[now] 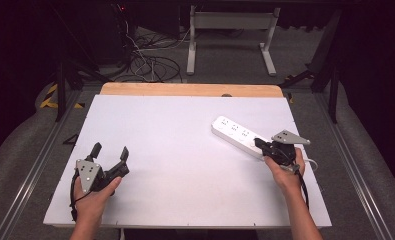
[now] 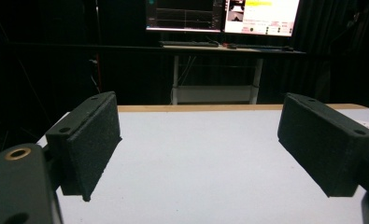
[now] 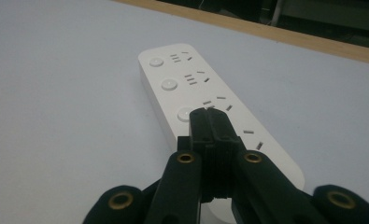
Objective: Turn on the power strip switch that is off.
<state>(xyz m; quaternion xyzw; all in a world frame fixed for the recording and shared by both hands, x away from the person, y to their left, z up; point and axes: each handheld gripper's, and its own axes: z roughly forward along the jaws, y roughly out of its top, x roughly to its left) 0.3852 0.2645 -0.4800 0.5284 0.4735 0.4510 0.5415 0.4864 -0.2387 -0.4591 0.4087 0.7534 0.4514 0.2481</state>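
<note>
A white power strip [image 1: 235, 131] lies at an angle on the right half of the white table top [image 1: 185, 180]. In the right gripper view the power strip [image 3: 182, 79] shows round buttons beside its sockets. My right gripper [image 1: 259, 143] is shut with nothing between its jaws. The right gripper's tips [image 3: 209, 114] sit over the strip, next to its third button [image 3: 184, 113]; I cannot tell whether they touch it. My left gripper [image 1: 110, 149] is held near the table's front left, open. Bare table lies between the left gripper's [image 2: 201, 144] wide-apart pads.
A wooden strip [image 1: 185, 89] runs along the table's far edge. Beyond it stand a white desk frame [image 1: 230, 30] and cables [image 1: 150, 62] on the floor. Lit monitors [image 2: 219, 14] glow on the far desk. The strip's cord [image 1: 312, 162] trails by the right hand.
</note>
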